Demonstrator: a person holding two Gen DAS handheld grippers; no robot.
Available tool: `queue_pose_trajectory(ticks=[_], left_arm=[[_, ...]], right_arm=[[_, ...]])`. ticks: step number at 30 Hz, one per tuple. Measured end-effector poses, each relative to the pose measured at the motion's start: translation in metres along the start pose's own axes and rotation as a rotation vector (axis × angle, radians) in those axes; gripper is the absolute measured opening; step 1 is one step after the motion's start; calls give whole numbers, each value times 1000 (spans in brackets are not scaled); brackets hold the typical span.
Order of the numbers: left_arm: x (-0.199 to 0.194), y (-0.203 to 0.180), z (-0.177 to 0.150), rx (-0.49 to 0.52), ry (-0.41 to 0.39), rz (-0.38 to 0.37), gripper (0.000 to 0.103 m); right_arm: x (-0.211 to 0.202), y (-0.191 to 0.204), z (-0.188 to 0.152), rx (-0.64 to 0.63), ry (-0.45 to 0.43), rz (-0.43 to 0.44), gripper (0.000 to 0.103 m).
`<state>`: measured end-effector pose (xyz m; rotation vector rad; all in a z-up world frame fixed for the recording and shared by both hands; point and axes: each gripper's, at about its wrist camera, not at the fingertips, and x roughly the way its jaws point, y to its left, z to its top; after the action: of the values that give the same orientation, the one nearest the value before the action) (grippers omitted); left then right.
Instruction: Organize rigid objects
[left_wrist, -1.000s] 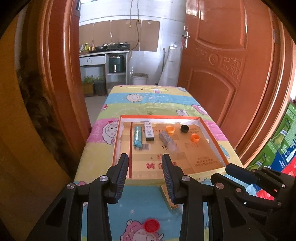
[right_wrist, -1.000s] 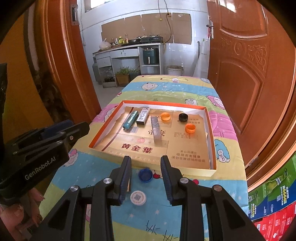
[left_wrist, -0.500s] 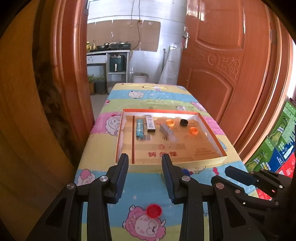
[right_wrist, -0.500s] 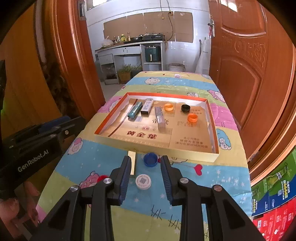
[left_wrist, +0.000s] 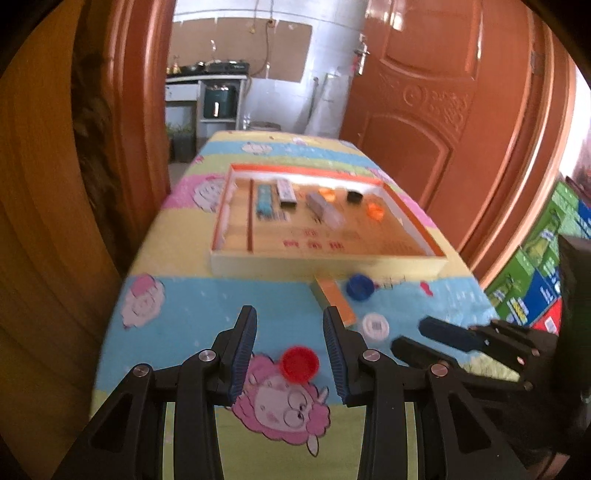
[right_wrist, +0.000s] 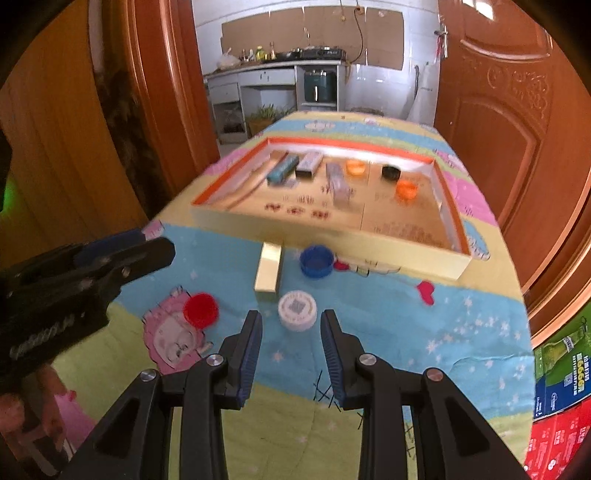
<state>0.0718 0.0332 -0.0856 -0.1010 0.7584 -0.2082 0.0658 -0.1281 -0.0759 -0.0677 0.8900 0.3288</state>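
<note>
At the bottom of the left wrist view the left gripper (left_wrist: 290, 343) stands with its jaws well apart and nothing between them, the red cap (left_wrist: 300, 362) lying on the tablecloth (left_wrist: 184, 295) just in line with the gap, low centre of the frame. In the right wrist view the right gripper (right_wrist: 291, 345) is likewise spread wide and empty, with the white cap (right_wrist: 297, 309) just beyond its tips. These caps look light, hard and smooth-sided, so they probably slide if nudged; the surest hold is likely across the rim, one pad on each side, pressed low so the cap does not pop out. Being round and lying flat, they have no long axis to speak of. A little farther, mid frame, lies the yellow box (right_wrist: 268, 272), a small stiff carton, probably light; its long axis runs away from the camera toward the tray (right_wrist: 332, 236), and gripping across its narrow width near the middle seems best. Beside it to the right sits the blue cap (right_wrist: 316, 261), open side up. Farthest, in the upper middle, the tray already holds several small boxes and orange and black caps.
</note>
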Motion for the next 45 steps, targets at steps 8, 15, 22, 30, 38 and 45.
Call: queue_pose_trajectory(ticks=[8, 15, 22, 30, 38, 45], left_arm=[[23, -9, -26, 40, 68, -30, 39], [39, -9, -30, 42, 107, -32, 39], [50, 2, -30, 7, 126, -17, 39], [52, 5, -29, -8, 124, -31, 37], [51, 7, -29, -23, 122, -29, 31], [49, 9, -30, -22, 124, -26, 31]], right_arm=[[26, -3, -7, -7, 40, -3, 33], [36, -4, -6, -23, 47, -8, 33], [43, -3, -1, -31, 49, -6, 33], [48, 1, 2, -54, 47, -10, 33], [48, -2, 4, -30, 54, 13, 30], [41, -2, 1, -19, 43, 26, 30]])
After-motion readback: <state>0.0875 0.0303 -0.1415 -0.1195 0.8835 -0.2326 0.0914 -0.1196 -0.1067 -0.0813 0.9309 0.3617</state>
